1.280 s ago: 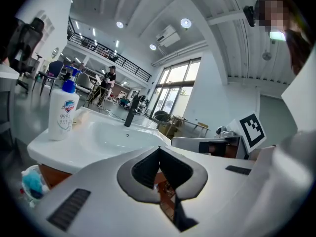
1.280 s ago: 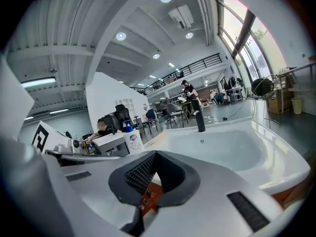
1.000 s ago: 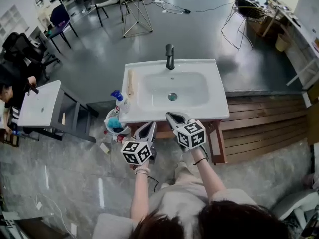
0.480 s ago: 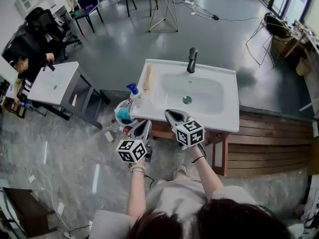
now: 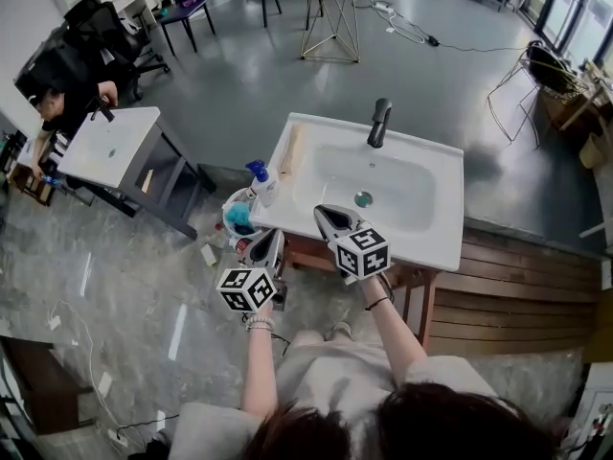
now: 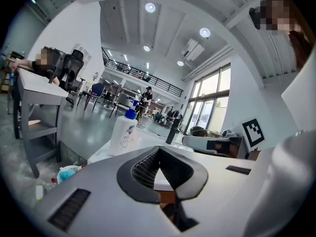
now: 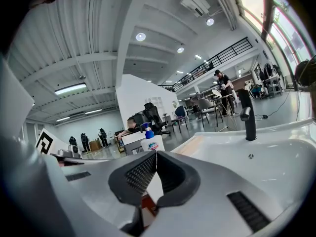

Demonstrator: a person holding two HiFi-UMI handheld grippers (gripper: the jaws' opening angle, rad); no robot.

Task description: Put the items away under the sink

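At the white basin [image 5: 426, 238], my left claw [image 5: 274, 238] and right claw [image 5: 324, 213] sit closed, empty; swinging may topple the blue-capped white bottle [image 5: 261, 186].

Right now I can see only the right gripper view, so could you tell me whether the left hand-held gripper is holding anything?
Observer: No. The left hand-held gripper has its jaws together, with nothing between them.
Operator: Thank you. Is anything standing beside the sink?
Observer: Yes. In the head view a white tub with something blue in it stands on the floor, beside the end of the sink where the pump bottle stands.
Operator: And where is the left one relative to the sink?
Observer: In the head view it is in front of that same corner, off the sink rather than over the basin.
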